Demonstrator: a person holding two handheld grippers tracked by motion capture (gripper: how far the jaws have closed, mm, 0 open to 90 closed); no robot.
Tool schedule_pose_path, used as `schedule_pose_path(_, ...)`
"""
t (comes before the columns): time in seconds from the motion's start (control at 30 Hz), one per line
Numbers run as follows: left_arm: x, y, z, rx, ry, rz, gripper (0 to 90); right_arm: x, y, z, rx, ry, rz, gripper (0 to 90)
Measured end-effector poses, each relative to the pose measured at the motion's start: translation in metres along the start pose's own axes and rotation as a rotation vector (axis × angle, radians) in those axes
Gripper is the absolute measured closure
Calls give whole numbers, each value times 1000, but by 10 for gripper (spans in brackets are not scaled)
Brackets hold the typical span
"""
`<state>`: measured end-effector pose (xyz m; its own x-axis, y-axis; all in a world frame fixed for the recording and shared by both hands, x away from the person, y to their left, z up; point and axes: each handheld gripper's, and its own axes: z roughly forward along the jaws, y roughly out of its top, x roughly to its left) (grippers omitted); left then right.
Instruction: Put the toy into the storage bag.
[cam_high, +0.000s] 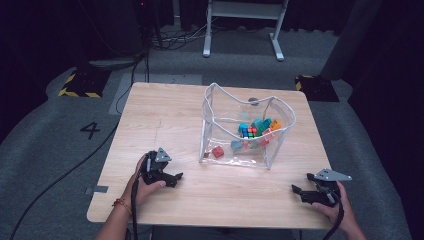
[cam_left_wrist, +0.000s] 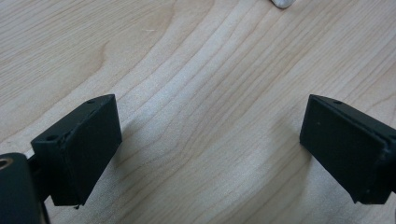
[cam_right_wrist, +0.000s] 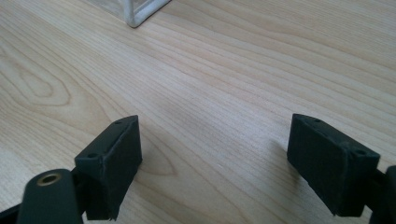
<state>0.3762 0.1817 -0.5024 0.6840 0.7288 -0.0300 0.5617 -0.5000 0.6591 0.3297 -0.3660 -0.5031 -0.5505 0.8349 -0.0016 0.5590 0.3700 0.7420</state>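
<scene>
A clear plastic bag (cam_high: 245, 127) with white trim stands open on the wooden table (cam_high: 165, 115), right of its middle. Inside lie several coloured blocks (cam_high: 252, 132), and a red block (cam_high: 218, 151) rests near its front left corner. My left gripper (cam_high: 176, 178) lies low over the table's front left part, open, with bare wood between its jaws in the left gripper view (cam_left_wrist: 210, 149). My right gripper (cam_high: 301, 184) sits near the front right corner, also open over bare wood (cam_right_wrist: 215, 163). A white-trimmed corner of the bag (cam_right_wrist: 140, 11) shows at the top of the right gripper view.
The table's front edge (cam_high: 200, 222) runs just below both hands. A cable (cam_high: 134, 210) trails from the left gripper along the forearm. Behind the table stand a white desk frame (cam_high: 245, 30) and black-and-yellow floor markers (cam_high: 80, 82).
</scene>
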Motion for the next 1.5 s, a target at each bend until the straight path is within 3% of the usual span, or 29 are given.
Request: schedule_pose_path(1.5, 0, 0, 0, 3, 0, -3, 52, -1, 0, 0, 1, 4, -7, 176)
